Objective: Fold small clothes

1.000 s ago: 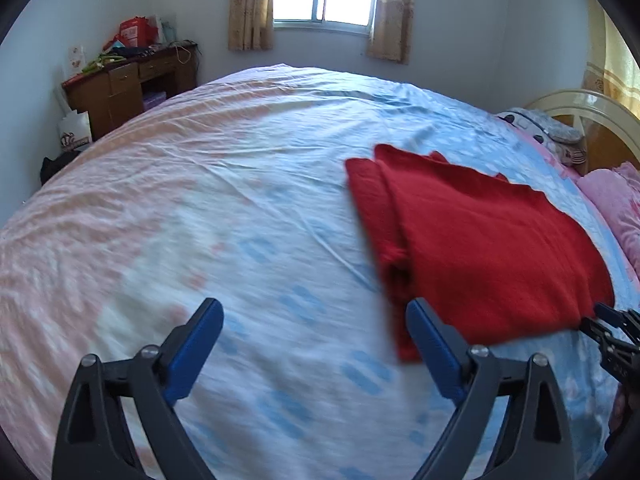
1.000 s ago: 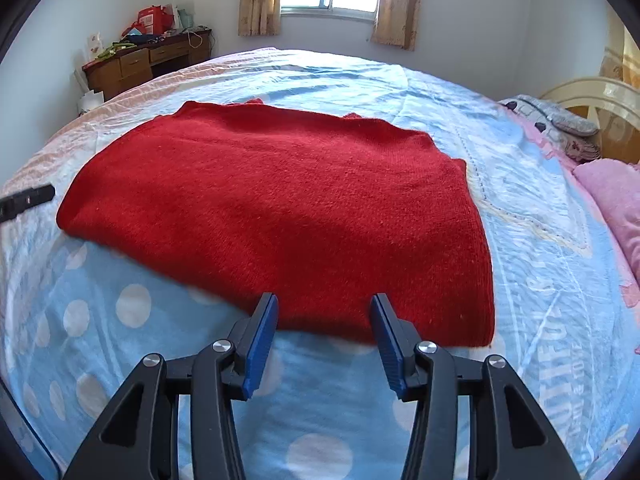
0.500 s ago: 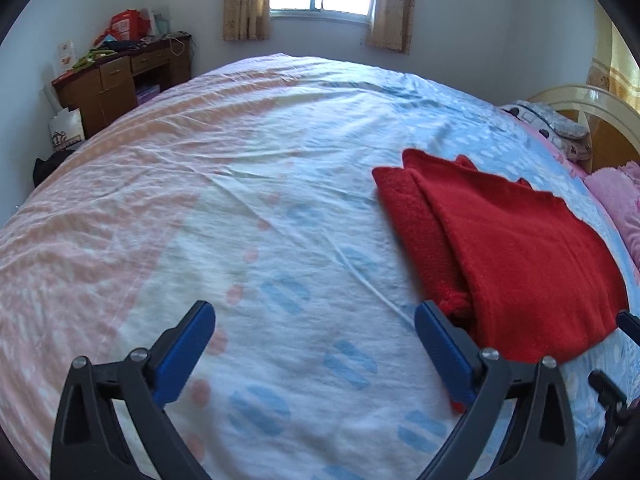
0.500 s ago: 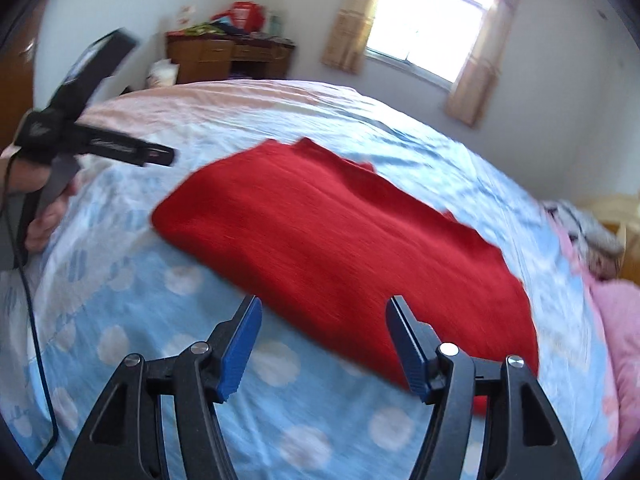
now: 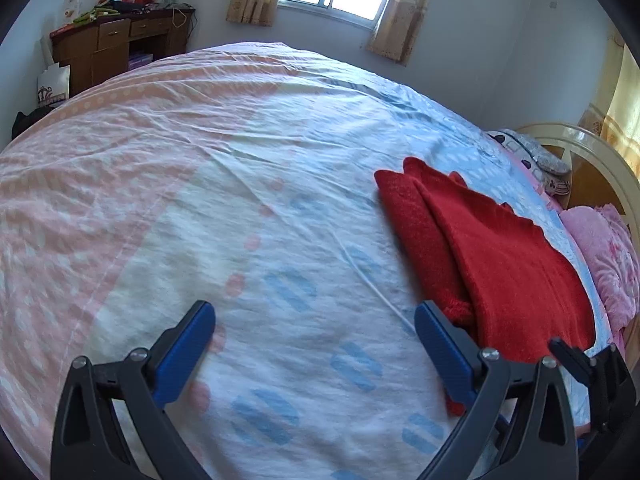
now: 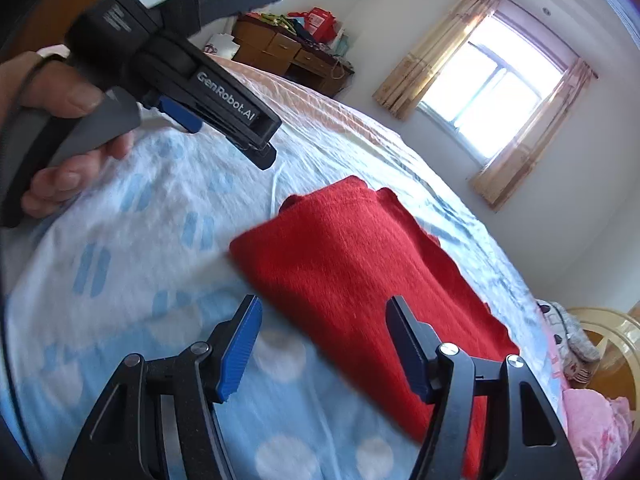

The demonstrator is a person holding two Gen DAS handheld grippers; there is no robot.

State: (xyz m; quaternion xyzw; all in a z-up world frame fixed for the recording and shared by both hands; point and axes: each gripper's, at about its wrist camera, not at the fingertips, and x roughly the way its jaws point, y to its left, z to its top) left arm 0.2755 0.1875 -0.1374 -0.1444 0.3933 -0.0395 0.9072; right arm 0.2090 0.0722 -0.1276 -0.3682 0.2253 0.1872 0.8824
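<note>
From the left wrist, the left gripper [image 5: 314, 340] is hovering with jaws wide apart and empty over the bed [image 5: 208, 184], the folded red garment [image 5: 492, 264] lying to its right, while from the right wrist the right gripper [image 6: 322, 340] is hanging, jaws likewise spread and empty, at that garment's near edge.

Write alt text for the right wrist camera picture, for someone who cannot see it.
A folded red knitted garment lies on a bed with a blue-and-white spotted sheet. The open blue-padded right gripper hangs over its near edge. At upper left a hand holds the black left gripper; a curtained window is behind.
</note>
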